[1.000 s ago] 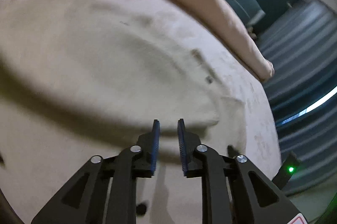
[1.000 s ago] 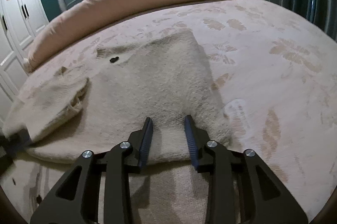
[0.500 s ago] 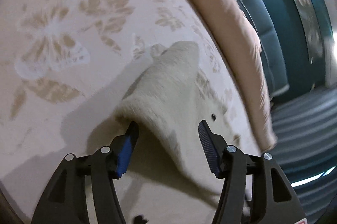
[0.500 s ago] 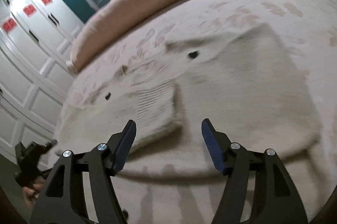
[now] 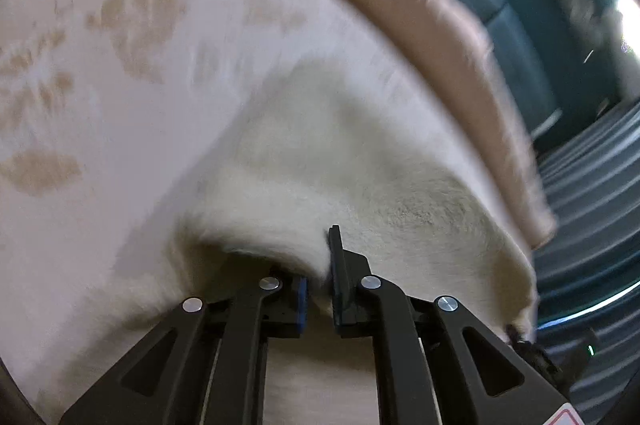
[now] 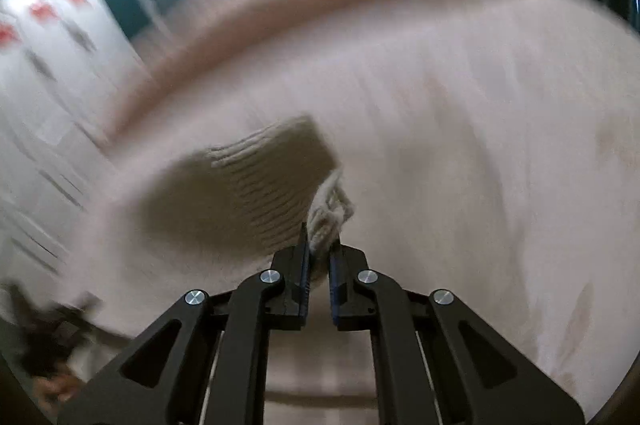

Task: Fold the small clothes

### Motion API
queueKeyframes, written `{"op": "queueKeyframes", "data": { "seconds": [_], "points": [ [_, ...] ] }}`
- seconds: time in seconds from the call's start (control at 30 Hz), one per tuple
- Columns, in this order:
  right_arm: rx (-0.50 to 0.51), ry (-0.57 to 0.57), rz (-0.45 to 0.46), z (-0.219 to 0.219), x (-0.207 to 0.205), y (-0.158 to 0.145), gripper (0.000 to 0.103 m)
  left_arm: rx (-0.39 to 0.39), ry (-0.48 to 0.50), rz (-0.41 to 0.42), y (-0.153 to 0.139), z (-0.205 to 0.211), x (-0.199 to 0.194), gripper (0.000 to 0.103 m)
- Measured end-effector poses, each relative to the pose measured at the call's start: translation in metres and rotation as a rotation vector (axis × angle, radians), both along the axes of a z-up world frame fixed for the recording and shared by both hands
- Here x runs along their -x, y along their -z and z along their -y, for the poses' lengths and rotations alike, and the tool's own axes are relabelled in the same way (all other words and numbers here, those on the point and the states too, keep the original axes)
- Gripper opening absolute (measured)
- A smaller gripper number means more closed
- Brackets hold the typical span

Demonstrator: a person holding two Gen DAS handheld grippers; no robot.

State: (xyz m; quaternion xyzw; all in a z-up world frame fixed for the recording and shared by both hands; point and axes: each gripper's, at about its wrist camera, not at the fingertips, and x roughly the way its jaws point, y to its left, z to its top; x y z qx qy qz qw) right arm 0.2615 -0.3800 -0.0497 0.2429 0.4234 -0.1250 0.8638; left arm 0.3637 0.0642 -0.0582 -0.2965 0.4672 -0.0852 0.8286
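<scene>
The cream knit garment [image 5: 360, 161] is lying on the pale leaf-patterned bedspread [image 5: 100, 73], on the near side of the pink rolled blanket [image 5: 420, 25] that is running along the head of the bed. Both grippers are taking hold of it at once.

The left gripper [image 5: 318, 277] is pinching a fuzzy edge of the garment: its jaws have just been closing and are now nearly together, with a fold of the fabric bunching up between them and draping over the left finger. The right gripper [image 6: 319, 257] has also just been closing, and its jaws are now gripping a bunched corner of the ribbed cuff or hem [image 6: 280, 177], the knit spilling out above the fingertips.

The garment is looking light, soft and floppy, with no stiffness at all, so it is likely going to sag and stretch wherever it is unsupported. The fuzzy knit is probably giving the pads good friction, so slipping seems unlikely. Edges and ribbed bands are the sensible places to hold, since 2 such points, well apart, are keeping a fold line straight.
</scene>
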Motion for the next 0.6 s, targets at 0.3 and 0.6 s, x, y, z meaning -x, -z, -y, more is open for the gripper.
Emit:
{"op": "queueKeyframes", "data": {
  "seconds": [0.3,0.6],
  "points": [
    [0.006,-0.027,0.037,0.002,0.012,0.013,0.006,-0.136,-0.007,0.133,0.014,0.016,0.012,0.012],
    [0.009,-0.047,0.187,-0.058,0.01,-0.063,0.016,-0.106,-0.019,0.171,0.015,0.015,0.027,0.012]
  ]
}}
